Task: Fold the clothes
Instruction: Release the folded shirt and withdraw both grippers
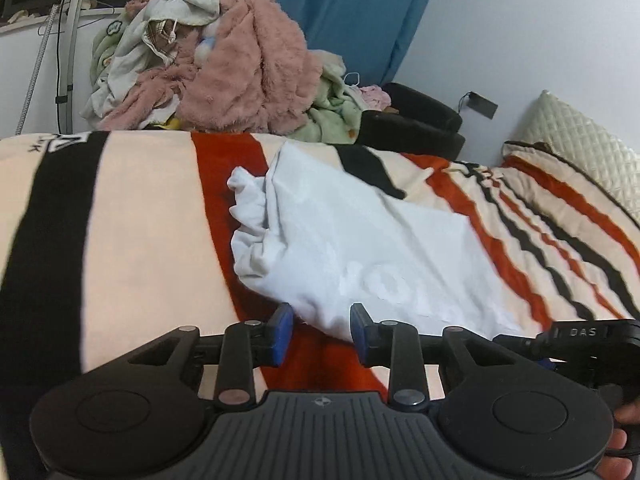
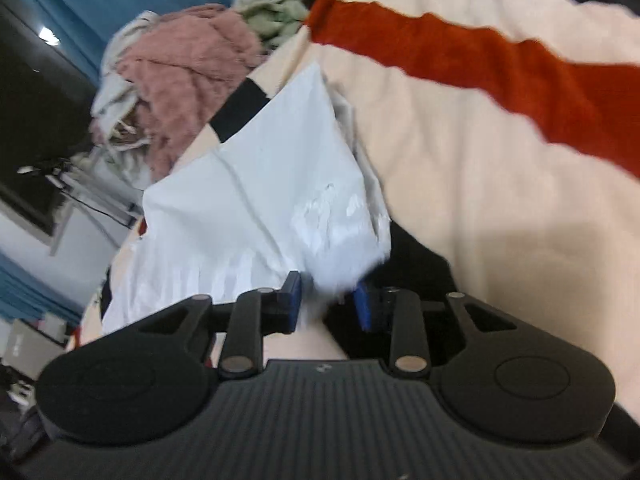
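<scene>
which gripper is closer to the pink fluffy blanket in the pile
Cannot tell. Left gripper and right gripper both sit at the white shirt's near edge, pink blanket far behind.

Both grippers are being held angled downward: the left gripper with jaws parted and nothing pinched, the right gripper likewise parted, pads not pressing.

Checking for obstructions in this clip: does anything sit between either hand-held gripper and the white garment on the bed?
Nothing visible does. The white garment lies directly ahead of the left hand-held gripper, and its corner sits between the jaws of the right hand-held gripper.
</scene>
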Available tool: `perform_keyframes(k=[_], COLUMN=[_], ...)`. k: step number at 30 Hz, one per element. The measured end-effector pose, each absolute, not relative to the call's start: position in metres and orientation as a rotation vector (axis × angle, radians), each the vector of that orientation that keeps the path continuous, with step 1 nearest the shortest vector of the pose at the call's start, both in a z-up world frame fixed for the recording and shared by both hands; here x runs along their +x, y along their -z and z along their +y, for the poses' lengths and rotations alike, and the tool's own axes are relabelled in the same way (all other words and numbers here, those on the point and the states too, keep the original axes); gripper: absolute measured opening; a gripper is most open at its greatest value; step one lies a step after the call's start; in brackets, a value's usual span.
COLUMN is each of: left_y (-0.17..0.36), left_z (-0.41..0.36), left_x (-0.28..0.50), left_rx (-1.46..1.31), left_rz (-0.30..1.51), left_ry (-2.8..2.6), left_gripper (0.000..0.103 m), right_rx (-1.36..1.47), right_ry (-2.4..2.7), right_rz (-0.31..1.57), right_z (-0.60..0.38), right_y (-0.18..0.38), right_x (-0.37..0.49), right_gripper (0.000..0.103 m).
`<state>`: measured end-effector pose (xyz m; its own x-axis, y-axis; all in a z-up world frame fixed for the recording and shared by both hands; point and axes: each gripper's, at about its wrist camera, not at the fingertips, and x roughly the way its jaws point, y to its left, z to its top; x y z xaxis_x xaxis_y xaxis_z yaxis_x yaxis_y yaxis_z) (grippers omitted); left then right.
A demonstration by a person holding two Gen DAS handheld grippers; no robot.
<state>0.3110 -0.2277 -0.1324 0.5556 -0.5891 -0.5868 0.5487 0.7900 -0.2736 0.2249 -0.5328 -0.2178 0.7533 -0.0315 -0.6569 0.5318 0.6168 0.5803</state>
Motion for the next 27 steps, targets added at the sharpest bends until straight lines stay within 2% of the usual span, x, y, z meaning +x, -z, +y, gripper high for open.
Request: perform_keyframes(k=[4,11,15,16,17,18,20,21,27], left_y=[0.074,-0.023,-0.068,-0.076,-0.084,-0.092,-0.105,-0.108,-0.111], left_z=[-0.206,-0.174,-0.148,-0.143,-0.138,-0.133,-0.124,-0.119,-0.098], left_x=[0.265,0.18,0.13,0.118,0.106,0.093,0.07,0.06,0.005], left_rx=[-0.03,0.015,0.009,0.017,0.026,0.034,0.043,0.035,0.011], left_rz=[0.647,0.504,0.438,0.423,0.408,0.393,0.361,0.353,0.312], left_ry=[0.69,0.709,0.702,0.698,0.694,0.69,0.688,0.688,0.691], left_gripper=[0.04,0.046,0.059,0.066,0.079,0.085,0.098,0.1,0.103], right_rx=[0.793,0.647,0.578,0.562,0.547,0.531,0.5,0.484,0.397], right_ry=[0.348,0.259,0.236,0.231,0.227,0.223,0.219,0.219,0.212], right_rz=[0.661,0.538,0.469,0.456,0.446,0.437,0.407,0.39,0.33], right_z=[-0.515,-0.463,-0.435,-0.428,-0.421,-0.415,-0.404,-0.399,-0.37], right_y=[0.177,0.083,0.037,0.028,0.02,0.012,0.001,-0.003,-0.006], right_x=[0.204,0.145,0.105,0.095,0.085,0.076,0.058,0.05,0.007], right_gripper=[0.032,0.032,0.032,0.032,0.037,0.044,0.083,0.089,0.09])
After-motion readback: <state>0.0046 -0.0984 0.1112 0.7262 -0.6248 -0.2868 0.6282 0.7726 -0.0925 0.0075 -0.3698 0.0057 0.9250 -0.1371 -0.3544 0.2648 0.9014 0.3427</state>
